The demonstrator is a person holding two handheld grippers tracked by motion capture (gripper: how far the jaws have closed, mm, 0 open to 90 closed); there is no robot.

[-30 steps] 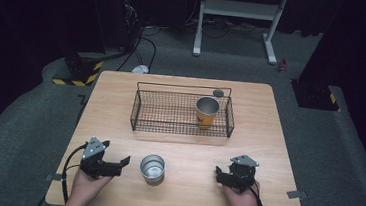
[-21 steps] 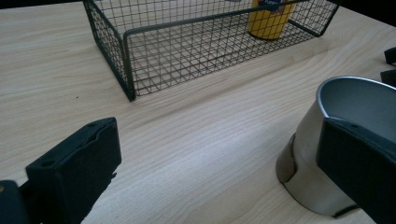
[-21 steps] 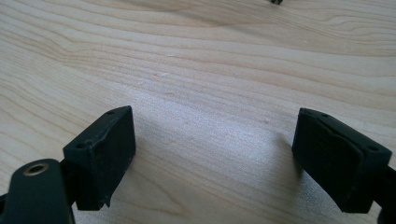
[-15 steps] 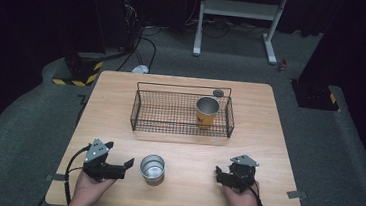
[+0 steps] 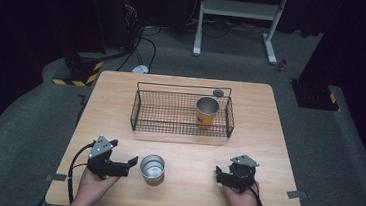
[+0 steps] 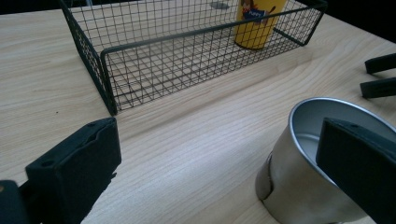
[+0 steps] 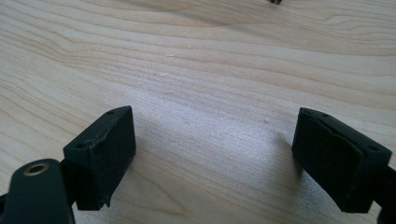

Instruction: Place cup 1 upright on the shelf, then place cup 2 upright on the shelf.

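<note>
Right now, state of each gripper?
Left gripper: open, one of its fingers inside the steel cup, not closed on it.
Right gripper: open, holding nothing.

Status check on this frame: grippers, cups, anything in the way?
Left gripper open beside steel cup. Right gripper open, nothing between jaws. Yellow cup upright in wire basket. Path clear.

Wood table (image 5: 268,140) w/ a wire basket (image 5: 135,110); yellow cup (image 5: 206,112) stands inside, right end. Shiny cup (image 5: 152,168) near front edge. White stand (image 5: 239,10) & cables (image 5: 148,47) on floor behind.
</note>
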